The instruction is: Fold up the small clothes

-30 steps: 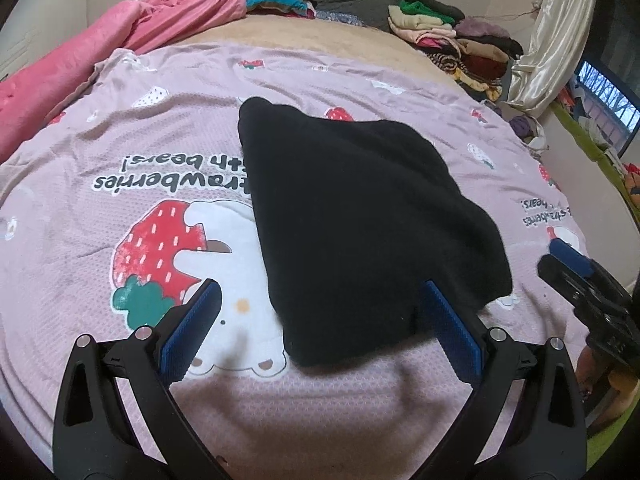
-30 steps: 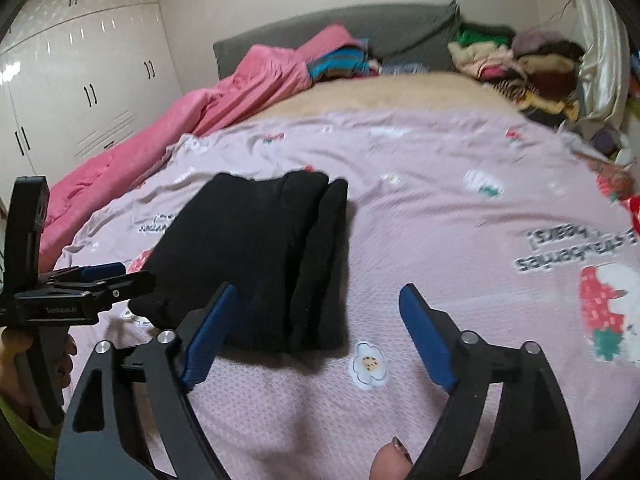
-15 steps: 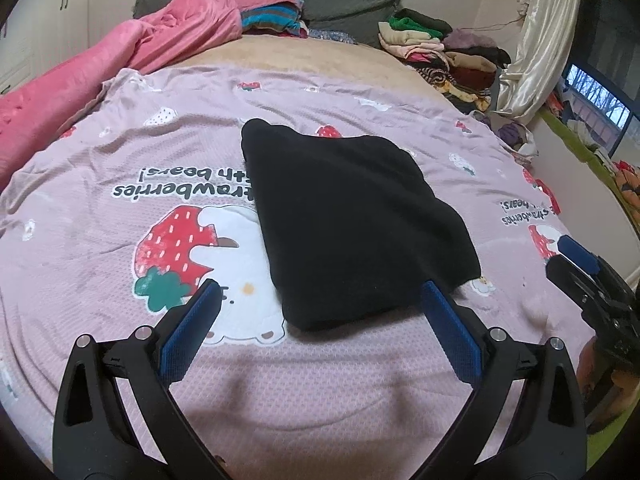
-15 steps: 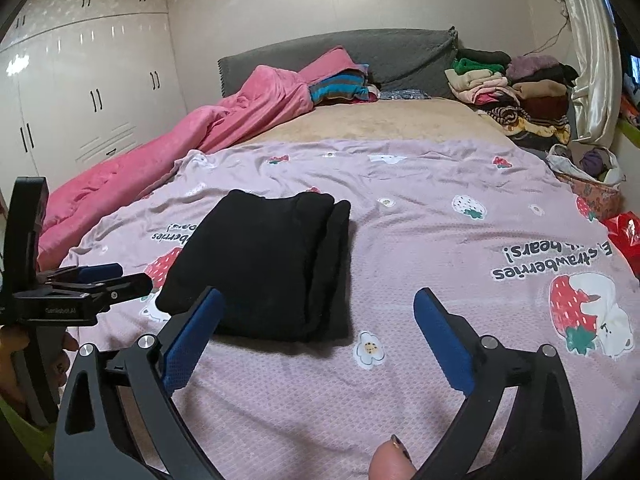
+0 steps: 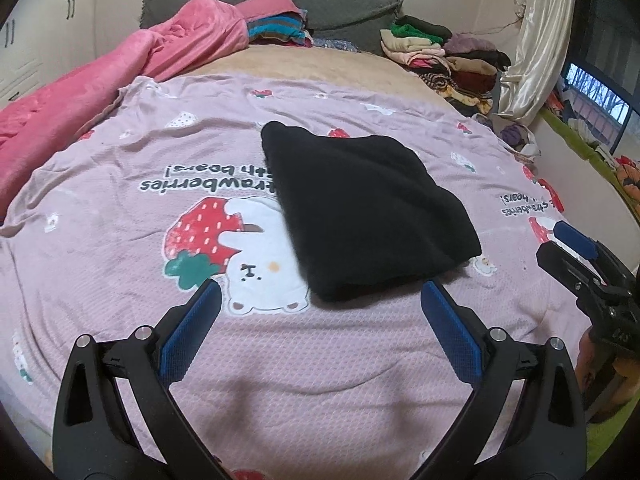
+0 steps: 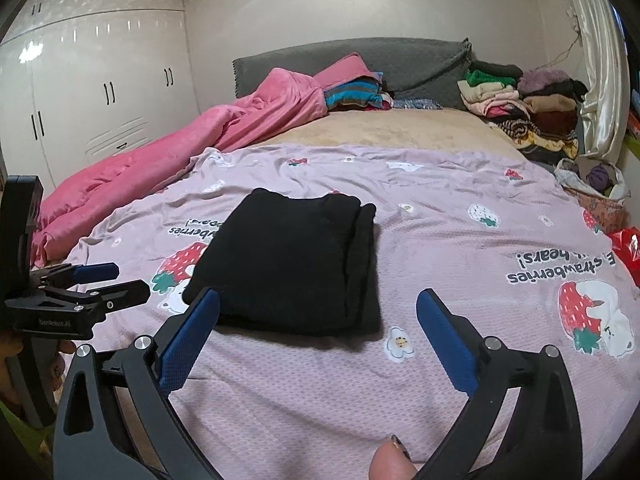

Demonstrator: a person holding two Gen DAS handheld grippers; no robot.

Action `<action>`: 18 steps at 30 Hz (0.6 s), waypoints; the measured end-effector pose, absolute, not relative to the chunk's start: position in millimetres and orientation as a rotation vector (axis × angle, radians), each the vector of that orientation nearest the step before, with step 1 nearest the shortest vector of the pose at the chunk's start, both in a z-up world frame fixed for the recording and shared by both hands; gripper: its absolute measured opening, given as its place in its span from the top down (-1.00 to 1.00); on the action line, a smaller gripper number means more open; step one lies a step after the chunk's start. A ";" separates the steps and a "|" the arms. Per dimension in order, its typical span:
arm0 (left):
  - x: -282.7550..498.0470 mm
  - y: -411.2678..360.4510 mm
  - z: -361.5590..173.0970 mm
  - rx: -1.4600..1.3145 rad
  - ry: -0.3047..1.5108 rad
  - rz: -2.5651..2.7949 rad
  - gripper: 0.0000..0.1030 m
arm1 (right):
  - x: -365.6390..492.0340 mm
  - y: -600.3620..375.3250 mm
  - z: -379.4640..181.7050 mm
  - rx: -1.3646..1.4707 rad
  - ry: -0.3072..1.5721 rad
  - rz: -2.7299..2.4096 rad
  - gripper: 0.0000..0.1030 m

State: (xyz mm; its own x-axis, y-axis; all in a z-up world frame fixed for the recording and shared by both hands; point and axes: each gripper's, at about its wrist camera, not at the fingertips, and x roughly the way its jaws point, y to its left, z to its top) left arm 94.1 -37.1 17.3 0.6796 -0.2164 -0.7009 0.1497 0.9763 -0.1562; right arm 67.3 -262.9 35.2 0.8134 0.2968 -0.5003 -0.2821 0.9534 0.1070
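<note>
Lying flat on the purple sheet [image 5: 100, 184] is a black cloth [image 5: 368, 216], folded into a neat block (its doubled edges show on the right in the right wrist view). The left gripper [image 5: 320, 312] hangs just in front of the cloth with its blue pads [image 5: 188, 332] spread wide, holding nothing. The right gripper [image 6: 318, 320] is spread wide too, near the cloth's front edge and not touching it. A pink blanket [image 6: 192, 152] lies bunched along the far left side of the bed.
</note>
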 end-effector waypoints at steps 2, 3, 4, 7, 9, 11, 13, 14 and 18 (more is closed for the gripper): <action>90.4 -33.8 18.2 -0.091 0.790 -0.203 -0.81 | 61.6 -258.5 35.9 0.021 0.526 0.308 -0.91; 87.6 -31.7 18.1 -0.091 0.786 -0.201 -0.81 | 58.2 -255.9 36.7 0.015 0.519 0.309 -0.91; 84.9 -29.7 18.1 -0.092 0.783 -0.200 -0.81 | 55.0 -254.6 37.5 0.010 0.509 0.305 -0.91; 78.2 -23.9 17.0 -0.088 0.768 -0.192 -0.81 | 45.4 -249.7 38.7 -0.006 0.484 0.294 -0.91; 72.1 -20.1 15.3 -0.089 0.762 -0.191 -0.81 | 38.9 -247.4 39.3 -0.016 0.464 0.288 -0.91; 66.7 -15.9 14.0 -0.089 0.753 -0.188 -0.81 | 31.5 -243.6 38.7 -0.028 0.441 0.275 -0.91; 60.6 -12.6 11.7 -0.091 0.742 -0.182 -0.81 | 25.8 -241.0 37.2 -0.023 0.423 0.264 -0.91; 58.1 -11.3 10.4 -0.092 0.739 -0.183 -0.81 | 23.3 -240.1 35.9 -0.019 0.419 0.260 -0.91; 50.3 -7.3 2.0 -0.105 0.742 -0.194 -0.81 | 16.2 -233.6 25.6 -0.018 0.422 0.237 -0.91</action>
